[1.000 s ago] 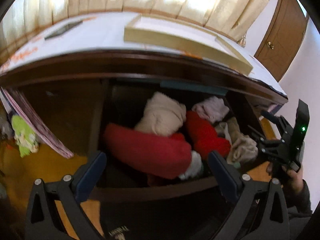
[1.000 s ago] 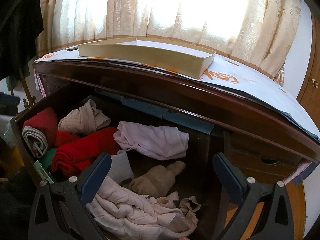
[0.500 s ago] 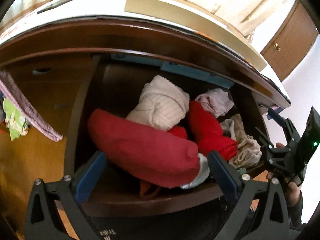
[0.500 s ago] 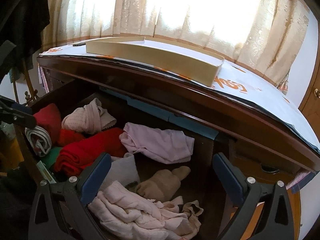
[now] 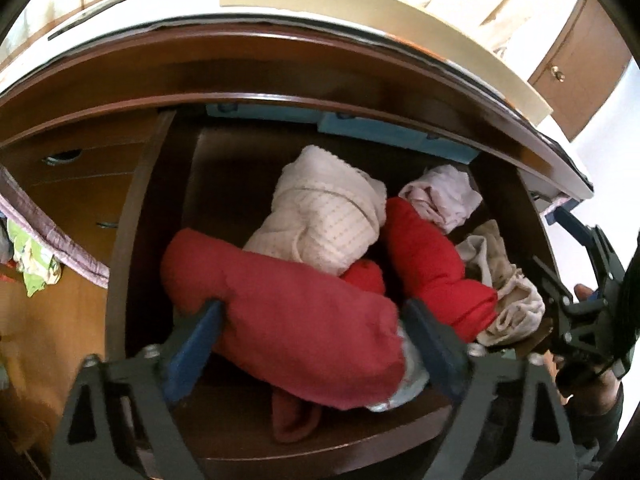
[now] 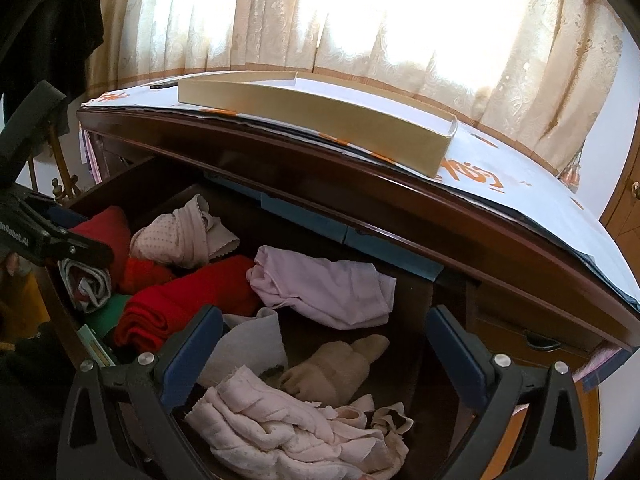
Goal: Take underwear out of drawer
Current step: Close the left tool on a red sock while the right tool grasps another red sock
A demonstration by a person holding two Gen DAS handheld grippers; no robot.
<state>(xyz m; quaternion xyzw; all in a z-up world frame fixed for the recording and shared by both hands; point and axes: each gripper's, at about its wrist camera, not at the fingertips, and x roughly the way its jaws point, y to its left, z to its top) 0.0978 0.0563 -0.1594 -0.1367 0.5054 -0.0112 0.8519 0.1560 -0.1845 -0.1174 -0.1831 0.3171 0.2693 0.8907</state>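
- Left wrist view: my left gripper (image 5: 310,330) straddles the red rolled garment (image 5: 288,320) at lower centre of the open drawer (image 5: 320,436). Jaws have just been closing, pads at its two sides; true pinch I cannot tell.
- Right wrist view: my right gripper (image 6: 324,350) is spread wide and empty, above the pink underwear heap (image 6: 280,432) at bottom centre.

Perhaps "RobotAI" on left gripper (image 6: 60,240)

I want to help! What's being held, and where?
Left gripper has just been closing on the red roll, a pad each side; right gripper holds nothing.
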